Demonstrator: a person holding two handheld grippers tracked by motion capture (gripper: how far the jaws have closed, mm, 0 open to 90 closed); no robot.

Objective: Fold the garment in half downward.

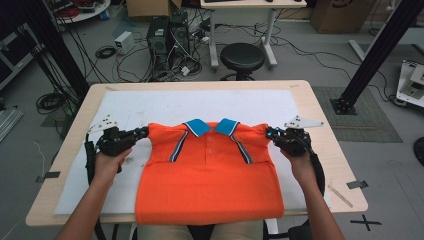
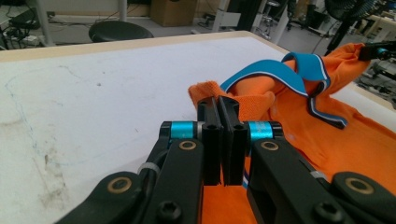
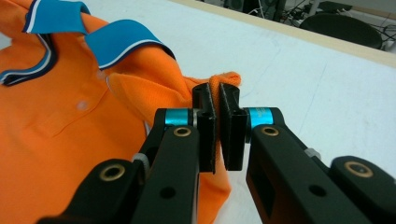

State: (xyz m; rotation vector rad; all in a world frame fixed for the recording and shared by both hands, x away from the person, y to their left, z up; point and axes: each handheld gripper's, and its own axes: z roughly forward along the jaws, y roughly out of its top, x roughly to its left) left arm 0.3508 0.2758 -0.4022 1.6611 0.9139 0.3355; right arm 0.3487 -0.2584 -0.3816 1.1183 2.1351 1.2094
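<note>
Two tools, left tool [image 1: 143,132] and right tool [image 1: 270,132], each clamping orange polo shirt [image 1: 210,175] shoulders, no legible writing

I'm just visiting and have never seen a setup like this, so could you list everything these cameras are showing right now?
Polo shirt: one, orange with a blue collar, folded on the table's middle, collar away from the person.
White sheet: one, covering most of the tabletop.
Table: one, light wood, in the middle of the room.
Stool: one, black, on the floor beyond the table.
Computer tower: one, dark, on the floor among cables.
Cardboard boxes: at least two, brown, far edge of the room.
Left gripper: one, black, shut on the shirt's left shoulder corner.
Right gripper: one, black, shut on the other shoulder corner.
</note>
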